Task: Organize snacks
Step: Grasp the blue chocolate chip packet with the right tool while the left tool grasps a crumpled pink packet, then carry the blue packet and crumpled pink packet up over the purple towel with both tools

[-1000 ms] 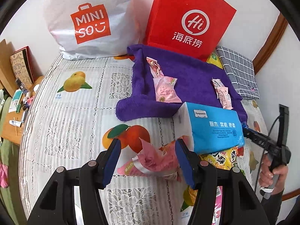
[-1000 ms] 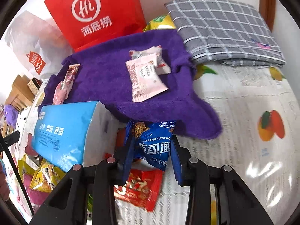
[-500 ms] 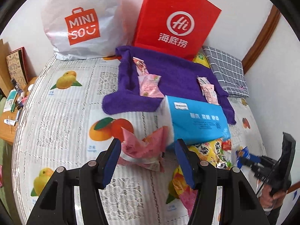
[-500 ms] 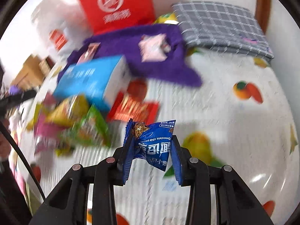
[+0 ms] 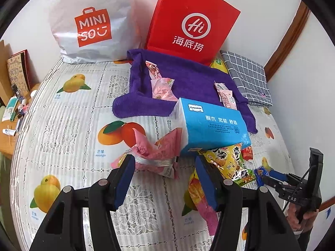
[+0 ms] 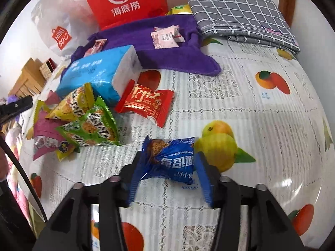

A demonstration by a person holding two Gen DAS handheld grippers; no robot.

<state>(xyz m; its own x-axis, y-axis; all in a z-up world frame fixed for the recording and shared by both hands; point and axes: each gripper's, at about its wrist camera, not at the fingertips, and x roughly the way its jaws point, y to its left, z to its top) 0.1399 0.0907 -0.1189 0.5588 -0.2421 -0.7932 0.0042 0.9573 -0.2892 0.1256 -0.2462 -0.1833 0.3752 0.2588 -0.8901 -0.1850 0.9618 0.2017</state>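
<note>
Two claws to tell apart. Right gripper (image 6: 168, 158): jaws opening at this moment, with the blue cookie packet (image 6: 167, 165) between them at lower centre of the right wrist view. Lies on the fruit-print tablecloth (image 6: 261, 125), apart from the snack pile at left, long axis across the frame from one finger to the other; pads apparently not pressing on it. Probably needs only a straight lift of the claw to leave it there.

Left gripper (image 5: 164, 159): open, holding nothing. Just beyond its fingertips, at centre of the left wrist view, a crumpled pink snack packet (image 5: 155, 148), stretched roughly across the gap and much nearer to this hand than to the right one. Likely the next thing to take: forward and down, then close.

Readable writing: "MINISO" on the white bag (image 5: 92, 27), "Hi" and 海底捞 on the red paper bag (image 5: 192, 25), "Yunyuexin" on the blue tissue pack (image 5: 211, 125), "Chocolate chip" upside down on the blue packet, "mango" under the printed fruit. Lettering on the green packets (image 6: 94, 129) too distorted to read.
</note>
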